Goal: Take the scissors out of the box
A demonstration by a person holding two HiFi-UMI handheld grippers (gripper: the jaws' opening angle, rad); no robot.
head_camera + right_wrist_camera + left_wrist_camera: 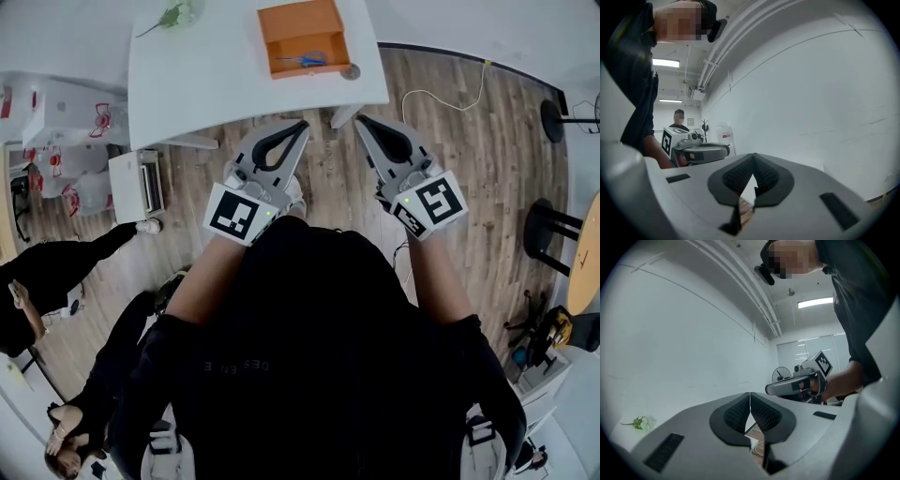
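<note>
An orange box stands open on the white table, near its front edge. Blue-handled scissors lie inside it. My left gripper hangs over the wooden floor just short of the table, shut and empty, its tips meeting in the left gripper view. The right gripper is level with it, below the box's right corner, also shut with nothing in it. Each gripper view shows the other gripper from the side.
A small green sprig lies at the table's far left, also in the left gripper view. A dark round knob sits beside the box. A white cable trails on the floor. People stand at the left.
</note>
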